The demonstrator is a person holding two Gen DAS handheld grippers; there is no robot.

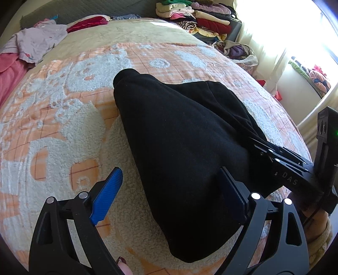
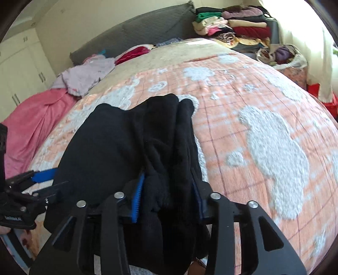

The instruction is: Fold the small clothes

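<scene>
Black fleece is lying bunched on the bed: the small black garment (image 1: 181, 152) is resting on an orange-and-white blanket (image 1: 63, 118) with a raised fluffy pattern, roughly in the middle of the bedspread. The left gripper (image 1: 169, 194) is hanging over the near end of the garment with its jaws spread wide; its left blue pad (image 1: 106, 195) is standing clear over bare blanket, while the other finger is lying against or just over the cloth's edge, and nothing is being pinched. In the right wrist view the right gripper (image 2: 166, 198) is sitting with a thick fold of the garment (image 2: 131, 148) between its two blue-edged fingers (image 2: 138, 196); the cloth is filling the gap and spilling over the frame, so the jaws are appearing to clamp it from both sides, though the far pad is mostly hidden by fabric. From the left camera, that right gripper's black frame (image 1: 291, 167) is reaching in from the right, its tips buried under the garment's edge. Farther up the bed, a lilac garment (image 1: 36, 42) is lying on a pink cloth (image 1: 10, 72), and a stack of folded clothes (image 1: 202, 19) is sitting beyond the far corner near a bright window (image 1: 306, 31).
</scene>
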